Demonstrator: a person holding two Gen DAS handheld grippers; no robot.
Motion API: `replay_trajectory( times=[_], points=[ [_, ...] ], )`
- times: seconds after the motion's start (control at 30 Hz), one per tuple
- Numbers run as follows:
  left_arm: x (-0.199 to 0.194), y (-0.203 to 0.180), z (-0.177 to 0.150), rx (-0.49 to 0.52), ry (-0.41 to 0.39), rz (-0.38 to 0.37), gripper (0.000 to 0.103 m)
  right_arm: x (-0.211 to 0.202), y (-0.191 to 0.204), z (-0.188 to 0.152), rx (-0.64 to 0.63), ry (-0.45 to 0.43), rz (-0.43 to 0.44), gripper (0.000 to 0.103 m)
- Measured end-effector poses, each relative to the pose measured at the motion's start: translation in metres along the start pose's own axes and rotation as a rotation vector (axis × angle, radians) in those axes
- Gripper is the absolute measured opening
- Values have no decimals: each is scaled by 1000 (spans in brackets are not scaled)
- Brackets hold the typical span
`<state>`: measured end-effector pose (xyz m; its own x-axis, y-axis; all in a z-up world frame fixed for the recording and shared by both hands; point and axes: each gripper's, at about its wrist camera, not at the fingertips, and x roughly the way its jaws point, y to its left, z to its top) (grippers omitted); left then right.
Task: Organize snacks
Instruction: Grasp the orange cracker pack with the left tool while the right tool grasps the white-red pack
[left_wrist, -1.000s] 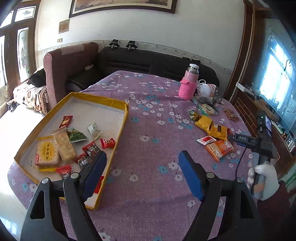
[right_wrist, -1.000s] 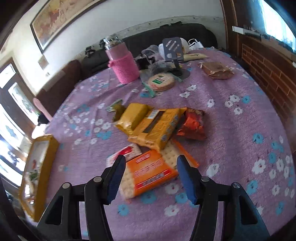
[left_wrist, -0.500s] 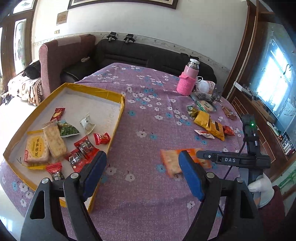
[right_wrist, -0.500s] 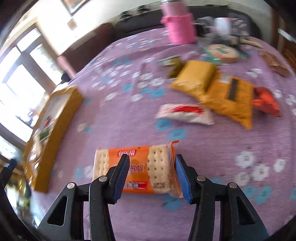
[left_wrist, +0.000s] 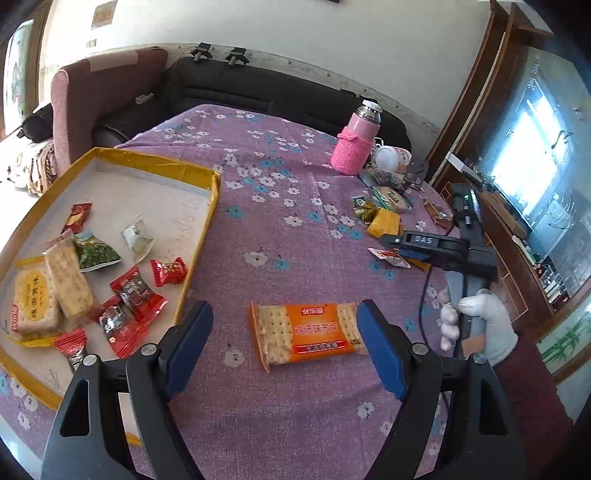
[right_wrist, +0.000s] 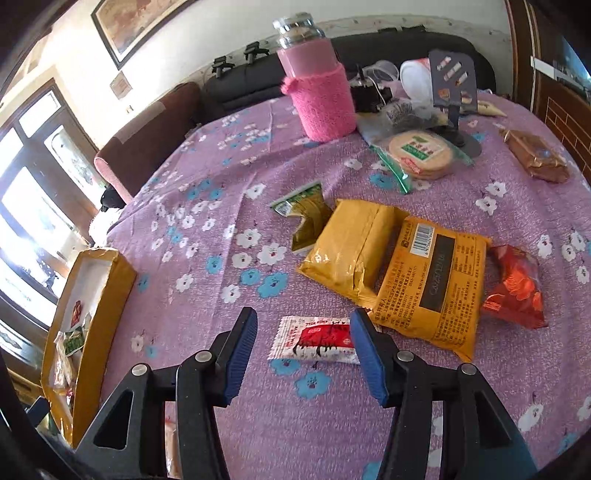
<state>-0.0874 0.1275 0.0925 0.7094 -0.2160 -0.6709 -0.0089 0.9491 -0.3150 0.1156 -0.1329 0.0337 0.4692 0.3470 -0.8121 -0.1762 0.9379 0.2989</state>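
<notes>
An orange cracker pack (left_wrist: 308, 334) lies flat on the purple flowered tablecloth, between the open fingers of my left gripper (left_wrist: 284, 350). The yellow-rimmed tray (left_wrist: 177, 170) at the left holds several snacks. My right gripper (right_wrist: 303, 354) is open and empty, its fingers either side of a small white-and-red sachet (right_wrist: 314, 341). Behind the sachet lie two yellow packs (right_wrist: 399, 266), a red packet (right_wrist: 515, 288) and a green-gold packet (right_wrist: 306, 212). The right gripper's body also shows in the left wrist view (left_wrist: 443, 251), held by a gloved hand.
A pink flask (right_wrist: 317, 96) stands at the back of the table, with a round biscuit pack (right_wrist: 421, 151), a brown packet (right_wrist: 535, 155) and a phone stand (right_wrist: 454, 85) nearby. A sofa and an armchair stand behind the table. The tray edge (right_wrist: 107, 291) shows at left.
My right gripper let go of the orange cracker pack near the left gripper and moved back to the snack pile, now over the sachet. The left gripper dropped lower around the pack.
</notes>
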Motion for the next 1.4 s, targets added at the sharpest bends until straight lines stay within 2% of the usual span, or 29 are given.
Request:
replay_trajectory(
  times=[0.1, 0.2, 0.3, 0.37, 0.43, 0.5, 0.6, 0.67, 0.8, 0.87, 1.0, 1.13, 1.2, 1.3, 1.4],
  points=[
    [18, -1, 14, 3, 55, -66, 80, 1, 1, -5, 7, 30, 32, 56],
    [44, -9, 26, 64, 111, -59, 80, 0, 7, -19, 8, 156, 90, 56],
    [80, -16, 31, 122, 198, -45, 80, -10, 8, -36, 19, 226, 167, 56],
    [101, -18, 29, 142, 254, -56, 80, -20, 5, -41, 27, 195, 186, 54],
    [116, -22, 24, 177, 298, -34, 80, -27, 6, -43, -18, 142, 151, 57],
    [121, -27, 15, 223, 332, -45, 80, -29, 10, -44, -64, 112, 136, 61],
    [120, -29, 1, 243, 378, -65, 80, -25, 17, -42, -102, 89, 74, 62],
    [115, -31, -7, 254, 386, -88, 80, -22, 13, -39, -57, 87, 72, 62],
    [102, -39, -24, 262, 412, -118, 80, -39, 2, -43, 55, 18, 54, 62],
    [98, -45, -30, 277, 407, -104, 80, -47, -5, -52, 115, 20, 78, 62],
    [104, -64, -36, 359, 362, 0, 80, -39, -6, -63, 173, 76, 106, 63],
    [114, -76, -39, 382, 317, 92, 80, -22, 13, -58, 149, 63, 49, 63],
    [113, -76, -42, 366, 288, 112, 80, -13, 24, -51, 123, 73, 19, 63],
    [101, -65, -41, 313, 252, 94, 58, -3, 41, -44, 44, 86, -55, 63],
    [91, -48, -37, 228, 238, 66, 55, -2, 52, -51, -45, 86, -109, 63]
  ],
)
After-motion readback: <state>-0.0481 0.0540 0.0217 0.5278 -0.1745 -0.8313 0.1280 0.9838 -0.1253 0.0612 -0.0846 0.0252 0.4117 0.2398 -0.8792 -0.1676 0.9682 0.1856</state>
